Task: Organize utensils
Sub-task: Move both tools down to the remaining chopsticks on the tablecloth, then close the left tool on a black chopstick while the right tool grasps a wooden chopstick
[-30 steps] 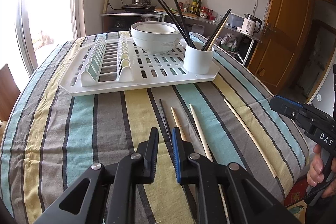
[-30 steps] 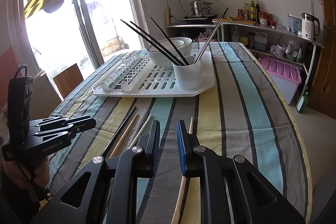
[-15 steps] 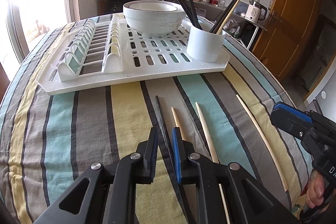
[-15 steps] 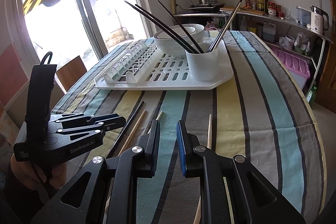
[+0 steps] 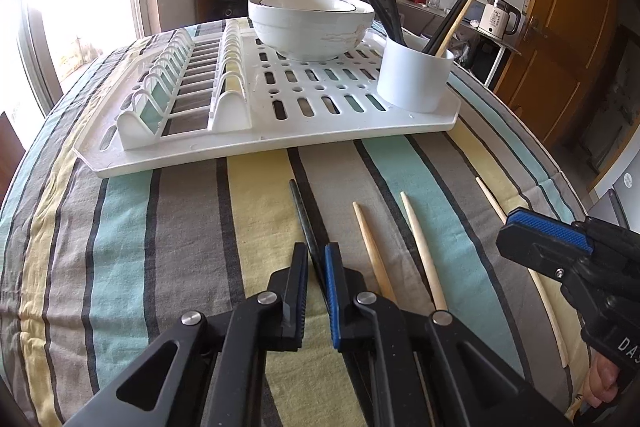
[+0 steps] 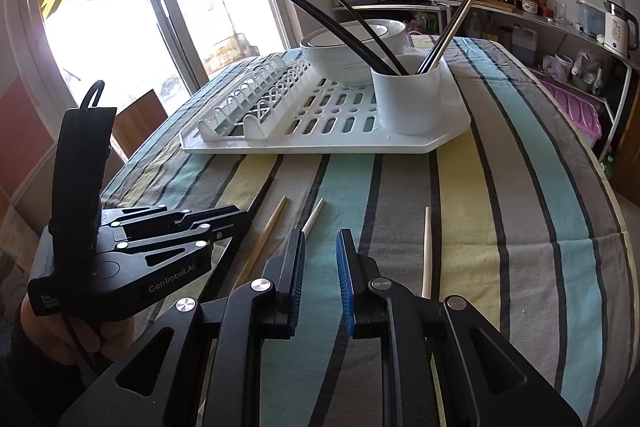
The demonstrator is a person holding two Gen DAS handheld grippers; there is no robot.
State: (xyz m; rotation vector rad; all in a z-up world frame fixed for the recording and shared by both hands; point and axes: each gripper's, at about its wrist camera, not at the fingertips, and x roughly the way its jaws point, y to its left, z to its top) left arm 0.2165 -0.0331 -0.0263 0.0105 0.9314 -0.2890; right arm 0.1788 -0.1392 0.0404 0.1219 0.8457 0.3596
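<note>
One black chopstick (image 5: 306,223) lies lengthwise between the closing left tool's (image 5: 316,267) jaws, pointing ahead; pads not visibly pressing. Right tool (image 6: 320,259) slightly agape, empty.

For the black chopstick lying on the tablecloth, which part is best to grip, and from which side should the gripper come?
Probably grip the black chopstick on its near half, coming from above with one finger on each long side. It lies flat, pointing toward the drying rack, so only its thin sides are free. The left gripper already straddles it there; a pale chopstick lies apart on the right, leaving room.
</note>
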